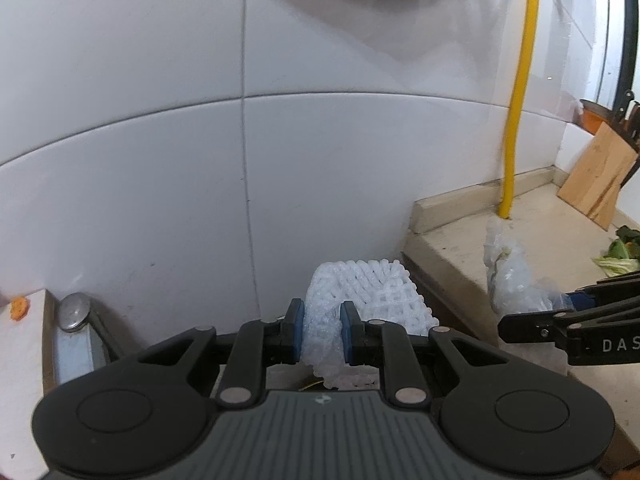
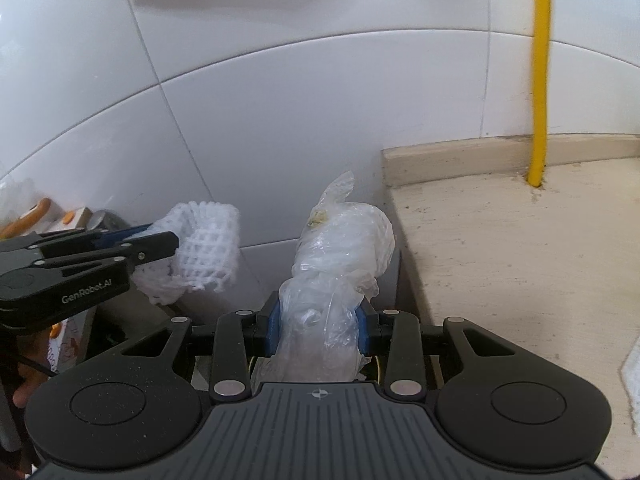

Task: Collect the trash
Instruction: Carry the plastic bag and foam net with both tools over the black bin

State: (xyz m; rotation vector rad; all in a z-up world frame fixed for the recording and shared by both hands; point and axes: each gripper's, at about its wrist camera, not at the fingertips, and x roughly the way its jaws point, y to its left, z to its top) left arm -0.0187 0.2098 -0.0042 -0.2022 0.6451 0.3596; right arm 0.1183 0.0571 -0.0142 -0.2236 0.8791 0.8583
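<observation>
My left gripper (image 1: 322, 330) is shut on a white foam fruit net (image 1: 368, 292) and holds it in the air in front of the white tiled wall. It also shows in the right wrist view (image 2: 160, 242), with the foam net (image 2: 200, 248) sticking out of it. My right gripper (image 2: 318, 326) is shut on a crumpled clear plastic bag (image 2: 340, 256), held up beside the counter's left end. In the left wrist view the right gripper (image 1: 560, 312) comes in from the right with the plastic bag (image 1: 508, 272).
A beige stone counter (image 2: 520, 264) lies to the right, with a yellow pipe (image 2: 538, 80) rising from it along the wall. A wooden cutting board (image 1: 596, 176) and vegetable scraps (image 1: 618, 252) are at far right. A metal lid (image 1: 74, 312) sits low left.
</observation>
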